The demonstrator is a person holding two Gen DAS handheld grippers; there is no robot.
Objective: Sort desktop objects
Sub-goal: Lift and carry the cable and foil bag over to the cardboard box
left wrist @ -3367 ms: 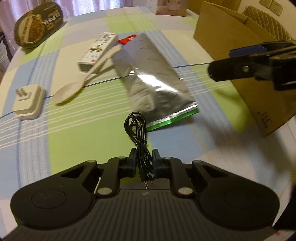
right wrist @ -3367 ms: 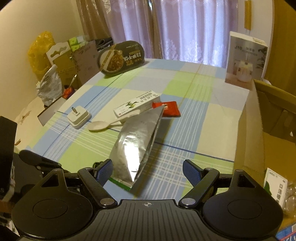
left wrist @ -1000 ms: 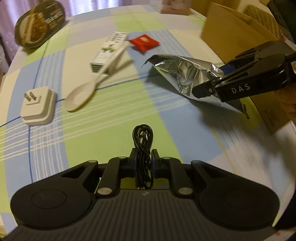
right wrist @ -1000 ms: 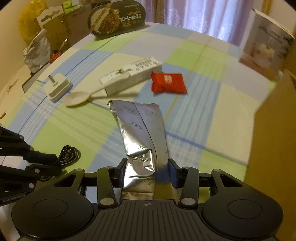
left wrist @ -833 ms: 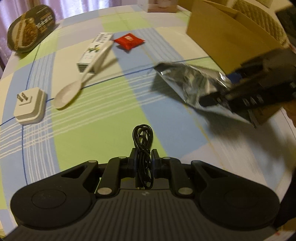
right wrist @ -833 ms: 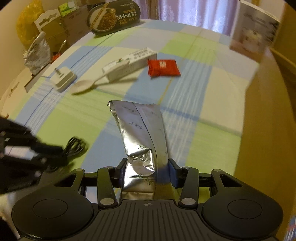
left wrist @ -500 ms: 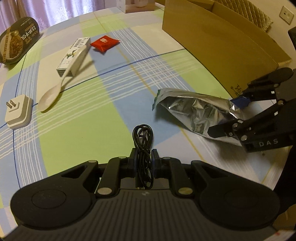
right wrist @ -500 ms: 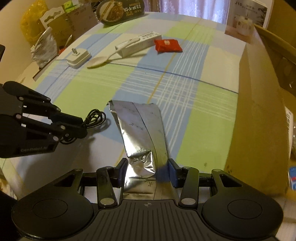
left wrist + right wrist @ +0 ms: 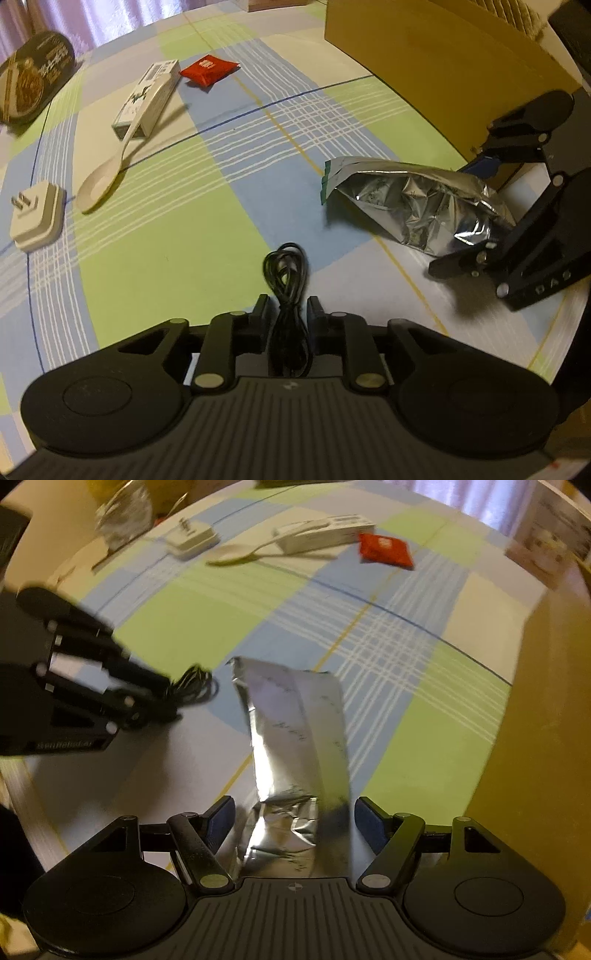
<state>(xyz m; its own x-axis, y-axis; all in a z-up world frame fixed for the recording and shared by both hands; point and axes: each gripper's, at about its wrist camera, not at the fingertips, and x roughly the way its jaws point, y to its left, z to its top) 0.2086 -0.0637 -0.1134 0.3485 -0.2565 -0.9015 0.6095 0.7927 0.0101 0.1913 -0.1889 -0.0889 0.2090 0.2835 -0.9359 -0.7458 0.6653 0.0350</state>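
Cable pinched in left gripper; right gripper spread around foil pouch

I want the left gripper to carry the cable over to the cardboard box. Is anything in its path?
Yes. The foil bag and the right gripper lie between the cable and the box.

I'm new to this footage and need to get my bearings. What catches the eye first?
A crumpled silver foil bag lies between the open fingers of the right hand-held gripper, near the tall brown cardboard box. The left hand-held gripper is shut on a coiled black cable above the checked tablecloth.
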